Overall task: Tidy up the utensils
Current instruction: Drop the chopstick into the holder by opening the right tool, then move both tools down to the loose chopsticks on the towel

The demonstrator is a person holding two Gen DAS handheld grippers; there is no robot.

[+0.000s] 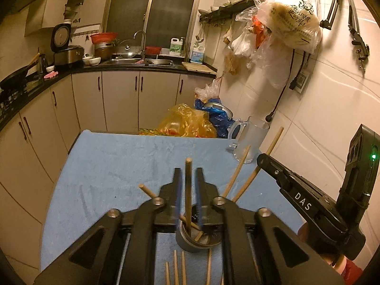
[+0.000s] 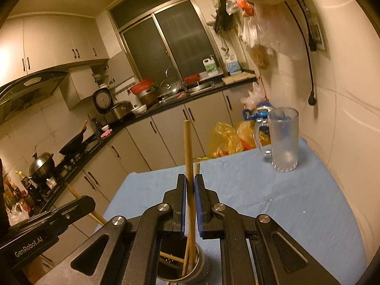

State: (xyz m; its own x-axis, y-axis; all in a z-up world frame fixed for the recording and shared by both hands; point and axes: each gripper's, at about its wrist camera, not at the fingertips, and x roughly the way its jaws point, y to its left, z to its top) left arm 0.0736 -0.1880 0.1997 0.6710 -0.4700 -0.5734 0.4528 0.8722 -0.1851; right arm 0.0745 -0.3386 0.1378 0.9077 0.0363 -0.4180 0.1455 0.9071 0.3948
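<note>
A metal cup (image 1: 190, 244) (image 2: 201, 264) stands on the blue cloth (image 1: 106, 166) under both grippers, with several wooden chopsticks in it. One chopstick (image 1: 188, 182) rises between the jaws of my left gripper (image 1: 188, 173), with a slim gap on each side; its lower end rests in the cup. My right gripper (image 2: 190, 185) is shut on another chopstick (image 2: 187, 147), which also reaches down into the cup. The right gripper (image 1: 261, 160) comes in from the right in the left wrist view. The left gripper (image 2: 87, 200) shows low on the left in the right wrist view. Loose chopsticks (image 1: 175, 268) lie before the cup.
A frosted glass mug (image 1: 251, 137) (image 2: 285, 140) stands at the table's far right corner by the tiled wall. Yellow and blue plastic bags (image 1: 190, 123) sit past the far edge. Filled bags (image 1: 292, 23) hang on the wall above. Cabinets and a counter run along the left.
</note>
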